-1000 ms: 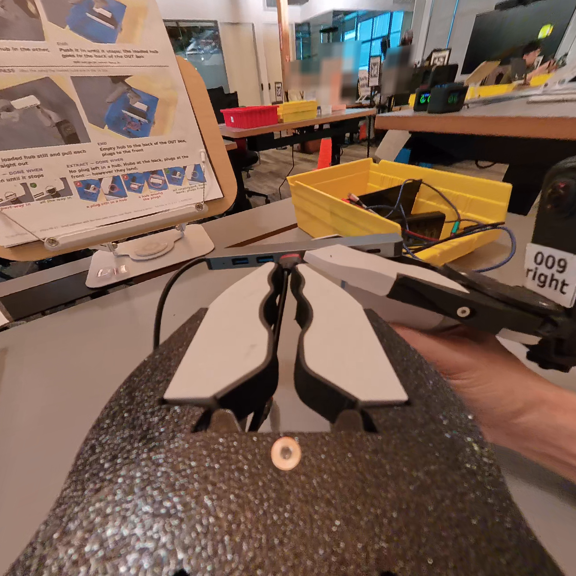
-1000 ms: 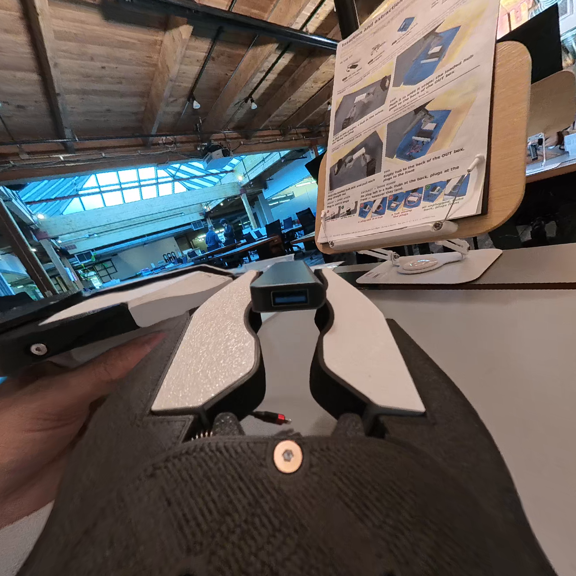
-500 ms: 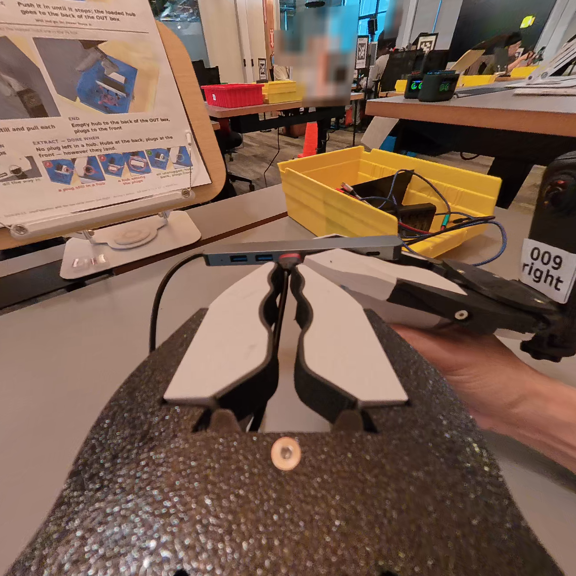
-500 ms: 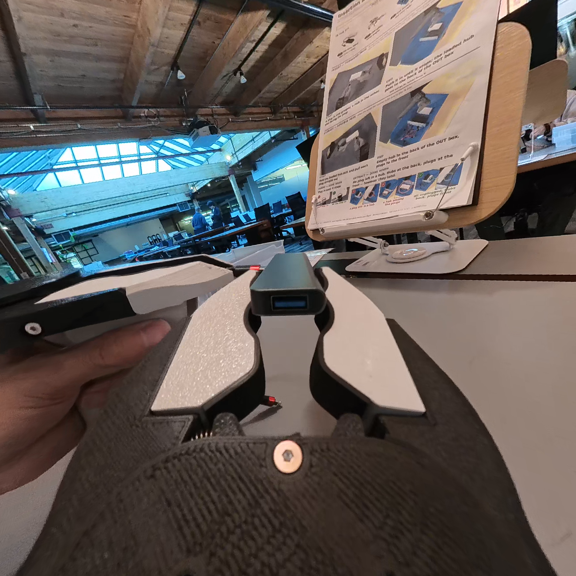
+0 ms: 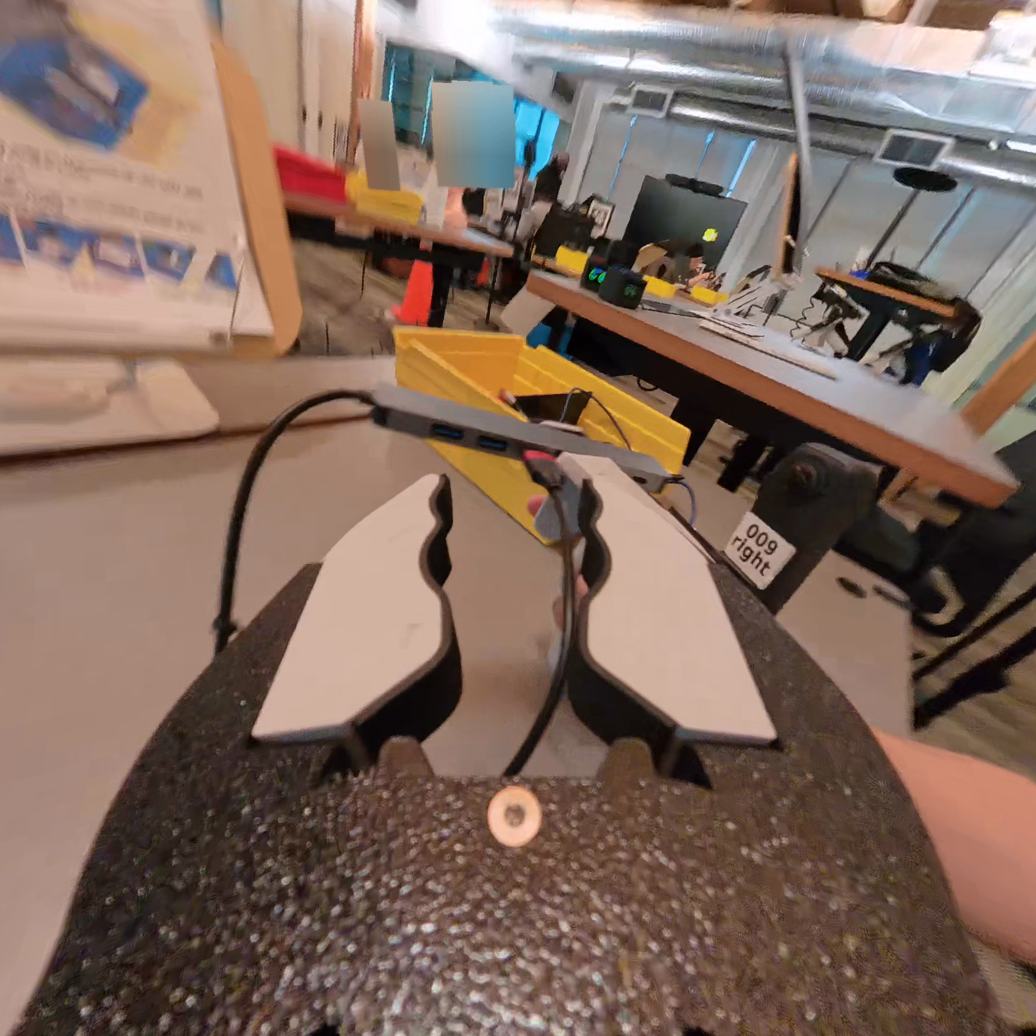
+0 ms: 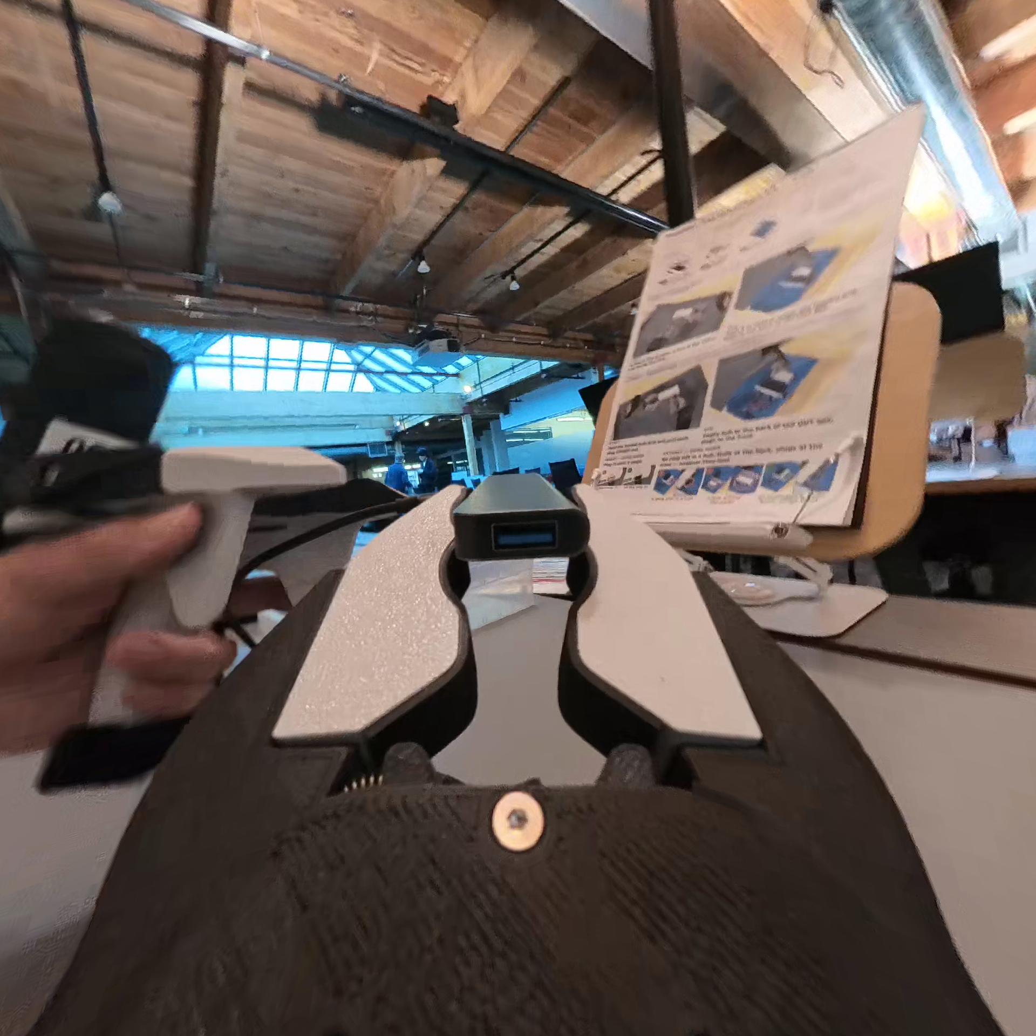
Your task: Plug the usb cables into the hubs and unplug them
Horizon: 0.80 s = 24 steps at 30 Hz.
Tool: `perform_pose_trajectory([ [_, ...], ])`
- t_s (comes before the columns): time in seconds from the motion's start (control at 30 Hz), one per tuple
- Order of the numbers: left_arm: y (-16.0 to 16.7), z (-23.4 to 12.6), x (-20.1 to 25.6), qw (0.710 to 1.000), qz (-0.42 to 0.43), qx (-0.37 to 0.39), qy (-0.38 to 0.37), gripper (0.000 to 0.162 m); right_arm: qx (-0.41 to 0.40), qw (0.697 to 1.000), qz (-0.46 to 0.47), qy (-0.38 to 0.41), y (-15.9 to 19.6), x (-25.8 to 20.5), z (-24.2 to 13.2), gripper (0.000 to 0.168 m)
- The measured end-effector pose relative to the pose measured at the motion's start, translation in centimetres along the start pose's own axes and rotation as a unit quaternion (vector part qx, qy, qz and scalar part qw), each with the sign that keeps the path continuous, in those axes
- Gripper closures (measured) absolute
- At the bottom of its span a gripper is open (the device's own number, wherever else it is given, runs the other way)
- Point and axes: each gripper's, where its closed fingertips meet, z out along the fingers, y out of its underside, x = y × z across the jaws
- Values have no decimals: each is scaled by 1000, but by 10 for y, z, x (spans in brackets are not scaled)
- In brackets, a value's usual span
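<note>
A grey USB hub (image 5: 476, 429) hangs above the grey table (image 5: 112, 560), tilted down to the right, with two blue ports facing me. A red-and-black USB plug (image 5: 541, 464) sits in its side, and its black cable (image 5: 566, 616) runs down along my left gripper's right finger. My left gripper (image 5: 513, 488) is open just below the hub and holds nothing. My right gripper (image 6: 521, 504) is shut on the hub's end (image 6: 521, 530). It also shows in the left wrist view (image 5: 807, 504). The left gripper (image 6: 252, 476), in a hand, shows at the left of the right wrist view.
A yellow bin (image 5: 465, 359) with cables and dark hubs stands behind the hub. An instruction sheet on a wooden stand (image 5: 112, 196) stands at the back left and also shows in the right wrist view (image 6: 757, 381). The hub's own black lead (image 5: 241, 504) loops down on the left.
My left gripper has opened and let go of the plug, which stays in the hub. The left gripper has swung, so the hub now looks tilted. The right gripper still holds the hub.
</note>
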Motion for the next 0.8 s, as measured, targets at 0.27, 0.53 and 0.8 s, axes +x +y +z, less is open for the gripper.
perform_pose_trajectory([
  [0.27,-3,-15,-14,903,-382,-91,175,127,-8,989,-135,-67,4,-43,7,136],
  [0.53,-1,-9,-28,872,-444,-17,205,151,-55,987,-97,-115,30,-63,11,136],
  [0.8,10,-9,-51,920,-362,-100,110,152,-120,986,-45,-111,47,-47,10,119],
])
